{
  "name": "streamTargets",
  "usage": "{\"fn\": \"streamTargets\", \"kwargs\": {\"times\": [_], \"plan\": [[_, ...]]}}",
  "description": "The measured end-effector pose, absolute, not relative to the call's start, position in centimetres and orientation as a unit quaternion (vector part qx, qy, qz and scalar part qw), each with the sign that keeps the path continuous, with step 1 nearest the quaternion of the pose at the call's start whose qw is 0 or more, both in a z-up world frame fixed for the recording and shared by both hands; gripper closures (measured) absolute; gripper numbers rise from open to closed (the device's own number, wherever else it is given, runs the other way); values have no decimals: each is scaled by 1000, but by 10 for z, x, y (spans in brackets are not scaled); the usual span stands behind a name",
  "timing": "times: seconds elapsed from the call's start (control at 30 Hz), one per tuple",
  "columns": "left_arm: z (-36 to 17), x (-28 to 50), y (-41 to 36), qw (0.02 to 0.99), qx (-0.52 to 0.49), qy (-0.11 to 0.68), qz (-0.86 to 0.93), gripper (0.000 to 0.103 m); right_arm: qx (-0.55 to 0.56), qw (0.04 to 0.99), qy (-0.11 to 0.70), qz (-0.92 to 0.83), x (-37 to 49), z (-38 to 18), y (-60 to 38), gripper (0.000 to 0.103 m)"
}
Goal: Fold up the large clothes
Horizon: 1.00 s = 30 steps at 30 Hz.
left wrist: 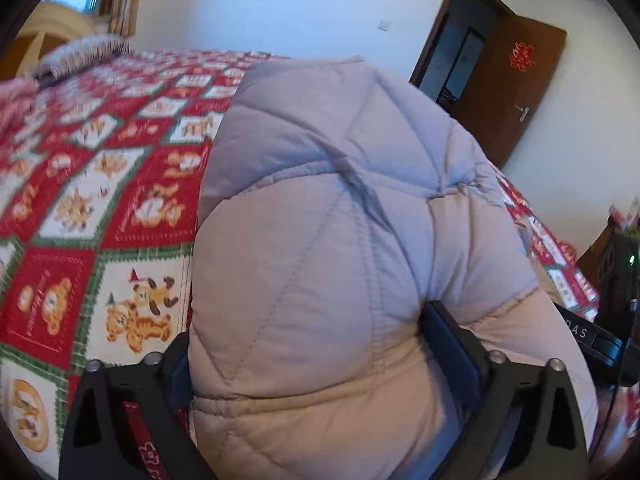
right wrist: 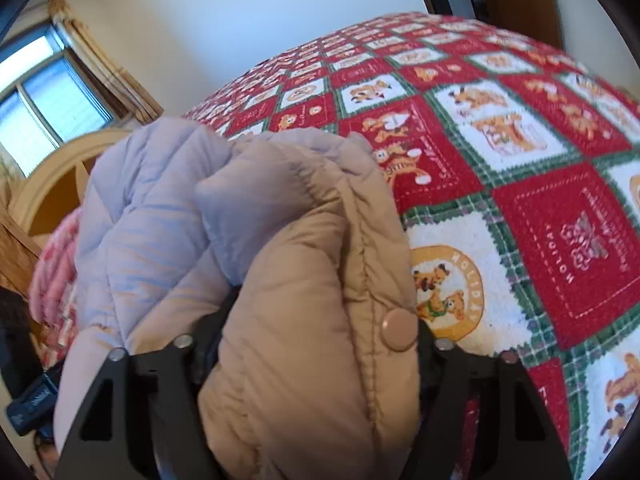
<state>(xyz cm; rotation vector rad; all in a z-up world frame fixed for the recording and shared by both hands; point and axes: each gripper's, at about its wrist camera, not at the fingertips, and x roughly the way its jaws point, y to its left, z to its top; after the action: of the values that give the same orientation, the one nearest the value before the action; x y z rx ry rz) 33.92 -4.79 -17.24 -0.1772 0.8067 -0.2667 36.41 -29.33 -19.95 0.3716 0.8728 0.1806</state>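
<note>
A bulky beige quilted jacket (left wrist: 320,280) fills the near middle of both wrist views, bunched above a bed spread with a red, white and green holiday quilt (left wrist: 100,200). The left gripper (left wrist: 320,360) stands wide, its 2 black fingers (left wrist: 452,344) pressed against either side of a thick fold of the jacket near an elasticated hem, clamping the padded cloth between them. The right gripper (right wrist: 308,356) is likewise closed on the garment, holding a thick edge that carries a round beige snap button (right wrist: 399,330) just beside its right finger. In the right wrist view the jacket (right wrist: 280,260) rises from between the jaws and folds over to the left, where its paler, lavender-toned panels catch the window light. The quilt (right wrist: 520,160), printed with bears and squares, stretches away to the far right. At far left in the left wrist view lies a grey-striped pillow (left wrist: 84,54) by a curved wooden headboard (left wrist: 44,24). At far right an open brown door (left wrist: 516,92) bears a red ornament (left wrist: 522,56). A window (right wrist: 44,108) with tan curtains (right wrist: 108,72) shows at the far left of the right wrist view.
</note>
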Motion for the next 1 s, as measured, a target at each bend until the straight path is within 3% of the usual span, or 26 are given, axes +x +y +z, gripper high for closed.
{"fn": "streamTargets", "kwargs": {"times": [0.27, 0.37, 0.43, 0.53, 0.7, 1.0], "plan": [[-171, 342, -50, 906, -78, 395, -129, 10, 130, 895, 423, 58, 364, -196, -279, 49], [-164, 333, -58, 917, -51, 375, -128, 25, 106, 905, 407, 56, 355, -190, -269, 63], [-155, 325, -61, 924, -32, 359, -126, 43, 103, 909, 400, 56, 353, -186, -267, 68], [-138, 314, -65, 933, -5, 335, -132, 56, 104, 915, 386, 57, 345, -179, -265, 76], [-105, 292, -48, 944, 2, 306, -126, 62, 115, 923, 357, 82, 322, -157, -251, 80], [-59, 260, 16, 959, 7, 267, -90, 62, 116, 933, 309, 142, 297, -106, -193, 81]]}}
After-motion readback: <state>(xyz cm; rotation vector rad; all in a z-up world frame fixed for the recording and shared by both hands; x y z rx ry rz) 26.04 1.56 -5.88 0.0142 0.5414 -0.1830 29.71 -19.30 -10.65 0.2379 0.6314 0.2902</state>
